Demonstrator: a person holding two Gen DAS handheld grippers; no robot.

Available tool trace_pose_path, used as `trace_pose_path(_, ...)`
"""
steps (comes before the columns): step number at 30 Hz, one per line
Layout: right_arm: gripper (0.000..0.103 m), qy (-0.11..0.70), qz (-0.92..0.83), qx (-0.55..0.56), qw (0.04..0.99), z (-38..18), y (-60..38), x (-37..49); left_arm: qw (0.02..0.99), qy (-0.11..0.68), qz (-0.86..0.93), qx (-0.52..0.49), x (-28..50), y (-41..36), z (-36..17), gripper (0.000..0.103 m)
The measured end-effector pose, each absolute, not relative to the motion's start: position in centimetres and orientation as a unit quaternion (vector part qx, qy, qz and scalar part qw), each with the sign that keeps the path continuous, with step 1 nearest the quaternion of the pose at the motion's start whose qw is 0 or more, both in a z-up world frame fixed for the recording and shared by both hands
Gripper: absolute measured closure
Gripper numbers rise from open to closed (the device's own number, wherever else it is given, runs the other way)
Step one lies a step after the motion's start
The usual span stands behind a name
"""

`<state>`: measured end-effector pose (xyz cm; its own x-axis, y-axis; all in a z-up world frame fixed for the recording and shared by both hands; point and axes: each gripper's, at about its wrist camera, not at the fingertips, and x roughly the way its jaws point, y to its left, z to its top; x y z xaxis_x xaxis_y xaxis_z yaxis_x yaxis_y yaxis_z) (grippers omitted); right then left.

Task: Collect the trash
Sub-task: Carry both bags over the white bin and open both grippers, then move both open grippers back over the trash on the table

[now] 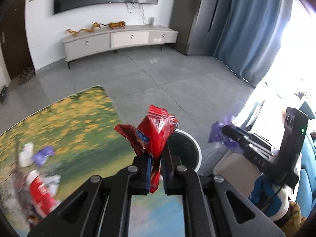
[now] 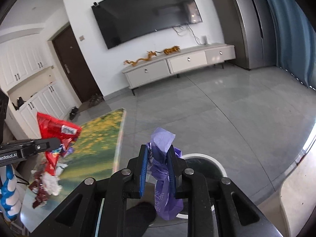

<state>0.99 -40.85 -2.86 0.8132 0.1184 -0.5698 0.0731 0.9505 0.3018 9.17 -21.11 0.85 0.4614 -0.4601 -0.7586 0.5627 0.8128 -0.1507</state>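
So the left gripper is clamping down on a crumpled red snack wrapper, holding it up off the table and right next to the white-rimmed trash bin that's sitting on the grey tile floor. The right gripper is pinching a scrunched purple plastic wrapper between its blue-padded fingers, and it's hanging over the near rim of the same bin, with the tail of the wrapper drooping down. More trash is lying in a pile on the flower-print table: a red packet, white crumpled paper and another purple scrap, though that corner is looking pretty blurry.
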Motion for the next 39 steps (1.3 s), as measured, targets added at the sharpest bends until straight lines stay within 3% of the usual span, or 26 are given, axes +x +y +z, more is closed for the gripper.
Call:
trace_pose_path(5, 0.083, 0.327, 0.004, 0.165, 0.931, -5.6, -42.7, 3.5, 0.837, 0.441, -0.32, 0.05, 11.5, -26.1, -1.8, 0.091)
trace_pose_path(7, 0.082, 0.337, -0.003, 0.17, 0.926, -7.1, -43.5, 4.7, 0.832, 0.448, -0.324, 0.04, 12.6, -27.3, -3.0, 0.083)
trace_pose_path(9, 0.08, 0.345, -0.011, 0.171, 0.923, -8.2, -44.1, 5.5, 0.82, 0.464, -0.336, 0.018, 13.8, -27.9, -4.2, 0.064)
trace_pose_path(11, 0.068, 0.355, -0.03, 0.17, 0.919, -9.4, -44.7, 6.2, 0.813, 0.473, -0.34, 0.003, 14.6, -28.3, -5.0, 0.052)
trace_pose_path(12, 0.061, 0.36, -0.037, 0.171, 0.917, -9.9, -44.9, 6.4, 0.811, 0.474, -0.343, -0.002, 14.9, -28.3, -5.2, 0.051)
trace_pose_path(17, 0.058, 0.375, -0.049, 0.179, 0.908, -11.4, -45.6, 6.2, 0.809, 0.474, -0.348, -0.012, 15.0, -27.3, -4.9, 0.051)
trace_pose_path(39, 0.058, 0.336, -0.022, 0.123, 0.934, -2.5, -41.2, 0.6, 0.85, 0.423, -0.311, -0.039, 8.7, -15.4, 1.5, 0.051)
